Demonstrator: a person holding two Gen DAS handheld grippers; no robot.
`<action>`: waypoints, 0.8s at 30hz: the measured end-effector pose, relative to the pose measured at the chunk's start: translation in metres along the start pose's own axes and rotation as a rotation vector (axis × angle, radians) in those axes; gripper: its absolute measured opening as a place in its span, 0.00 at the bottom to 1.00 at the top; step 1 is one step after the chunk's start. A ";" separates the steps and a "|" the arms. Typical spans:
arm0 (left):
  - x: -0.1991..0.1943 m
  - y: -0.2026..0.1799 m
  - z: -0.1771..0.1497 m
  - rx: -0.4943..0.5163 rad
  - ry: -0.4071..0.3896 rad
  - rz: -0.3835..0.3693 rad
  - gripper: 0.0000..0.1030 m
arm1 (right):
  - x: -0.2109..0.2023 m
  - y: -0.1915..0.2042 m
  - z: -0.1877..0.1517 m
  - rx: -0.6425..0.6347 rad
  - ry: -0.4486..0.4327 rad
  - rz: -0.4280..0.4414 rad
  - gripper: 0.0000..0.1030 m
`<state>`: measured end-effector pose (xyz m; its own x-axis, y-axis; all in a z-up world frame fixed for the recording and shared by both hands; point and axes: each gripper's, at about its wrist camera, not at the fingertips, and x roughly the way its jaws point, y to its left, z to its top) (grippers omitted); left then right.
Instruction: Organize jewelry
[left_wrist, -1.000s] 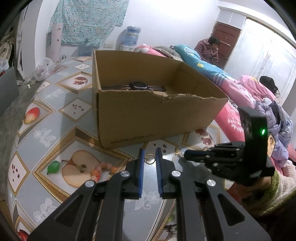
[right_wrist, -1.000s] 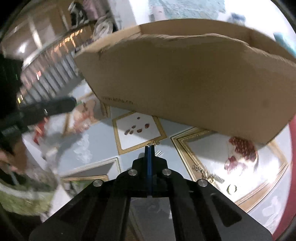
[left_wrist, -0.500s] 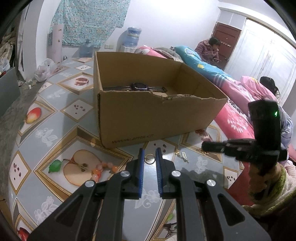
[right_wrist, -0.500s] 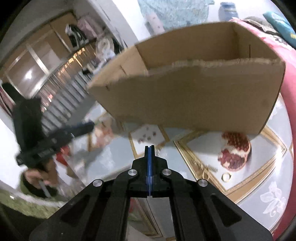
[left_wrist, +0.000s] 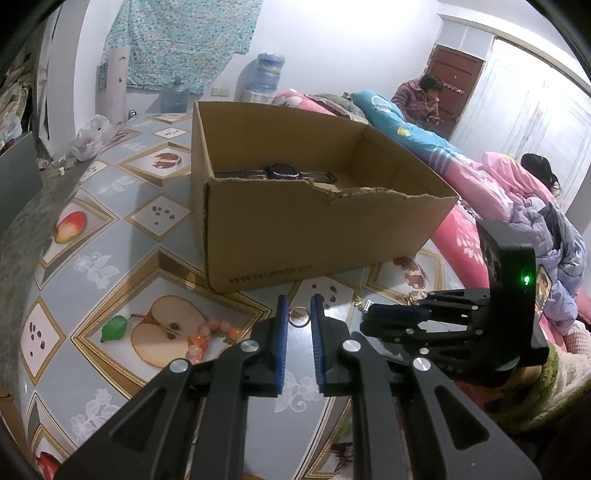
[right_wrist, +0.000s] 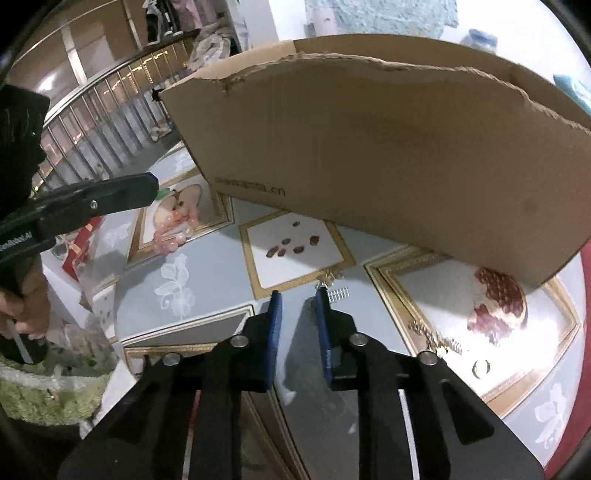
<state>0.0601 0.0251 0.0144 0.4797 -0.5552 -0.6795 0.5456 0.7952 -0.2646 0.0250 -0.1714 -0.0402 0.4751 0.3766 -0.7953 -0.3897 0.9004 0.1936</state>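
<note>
An open cardboard box (left_wrist: 325, 236) stands on the fruit-patterned table, with a dark watch (left_wrist: 282, 170) inside. My left gripper (left_wrist: 298, 314) hovers in front of it, its pads a narrow gap apart and holding nothing. A gold ring (left_wrist: 298, 318) lies on the table just past its tips, and a pink bead bracelet (left_wrist: 207, 334) lies to the left. My right gripper (right_wrist: 298, 295) is opening with nothing between its jaws. A small gold earring (right_wrist: 328, 280) with a silver piece lies just past its right fingertip. From the left wrist the right gripper (left_wrist: 369, 319) shows low over the table.
A gold chain (right_wrist: 432, 336) and a small ring (right_wrist: 480, 365) lie near the pomegranate print. The table edge (left_wrist: 343, 413) drops off at the right, towards a bed with pink bedding (left_wrist: 480, 192). One person (left_wrist: 421, 96) sits at the back and another (left_wrist: 535, 170) lies on the bed.
The right gripper's pads, pressed together before, now stand apart. It swung up and away from the table, then came back down near the box front. The left gripper has not moved.
</note>
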 end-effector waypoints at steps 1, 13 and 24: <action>0.000 0.001 0.000 -0.001 0.001 0.000 0.11 | 0.004 0.002 0.001 -0.007 -0.004 -0.010 0.11; 0.001 0.006 -0.002 -0.010 0.004 0.005 0.11 | 0.011 0.015 0.005 -0.067 -0.037 -0.105 0.05; 0.000 0.006 -0.002 -0.009 0.002 0.005 0.11 | -0.002 -0.003 -0.004 0.012 0.025 0.042 0.00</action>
<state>0.0617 0.0302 0.0111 0.4807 -0.5507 -0.6824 0.5368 0.8002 -0.2676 0.0223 -0.1759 -0.0411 0.4382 0.4085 -0.8007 -0.3991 0.8866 0.2340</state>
